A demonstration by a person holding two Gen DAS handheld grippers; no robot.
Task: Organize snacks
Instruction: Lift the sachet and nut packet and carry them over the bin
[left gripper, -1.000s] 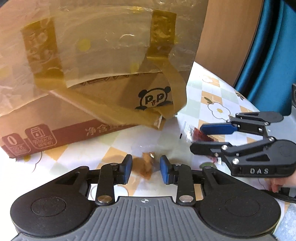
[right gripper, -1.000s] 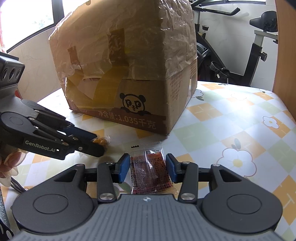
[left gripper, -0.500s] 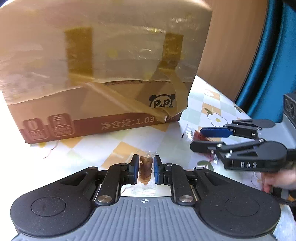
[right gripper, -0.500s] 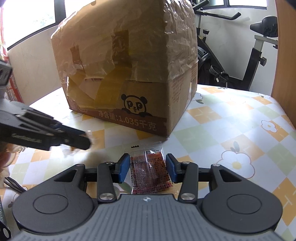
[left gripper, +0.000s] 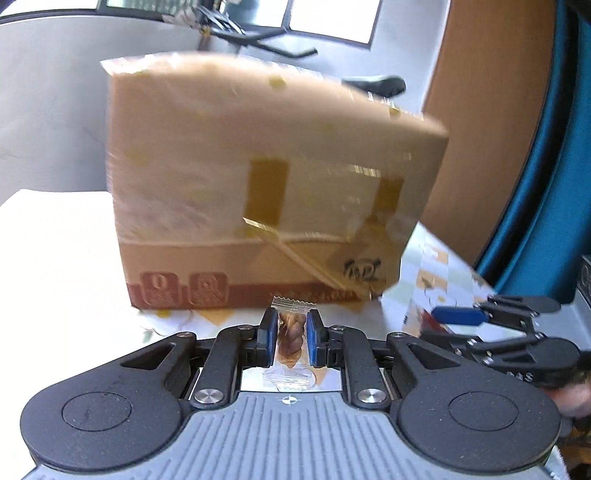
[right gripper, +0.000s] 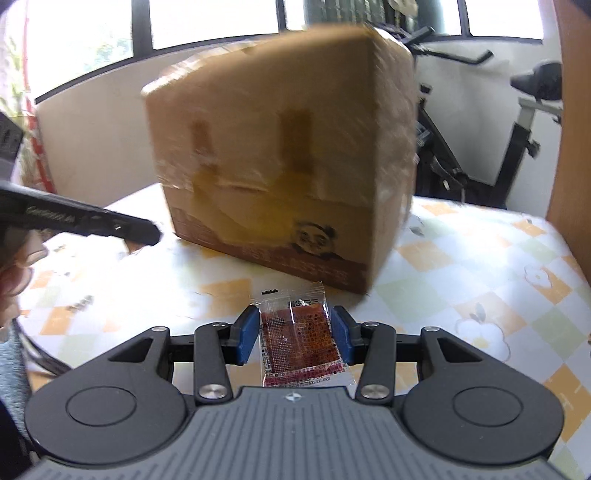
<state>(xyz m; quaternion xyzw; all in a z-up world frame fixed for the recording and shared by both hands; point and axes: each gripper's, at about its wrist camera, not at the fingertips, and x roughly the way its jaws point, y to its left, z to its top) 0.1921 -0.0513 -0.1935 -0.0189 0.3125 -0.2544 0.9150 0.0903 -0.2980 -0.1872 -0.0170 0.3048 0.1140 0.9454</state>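
Left gripper (left gripper: 291, 338) clamps twist snack (left gripper: 290, 341); right gripper (right gripper: 294, 334) apparently pinches red packet (right gripper: 300, 341)

home | exercise bike (right gripper: 517, 140) by windows (right gripper: 214, 22) – floral tablecloth (right gripper: 480, 295)

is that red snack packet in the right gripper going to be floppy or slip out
The red snack packet looks thin and flat, so it is probably light and floppy. Its glossy clear film may be slippery, though the right gripper pinches both side edges, which likely holds it.
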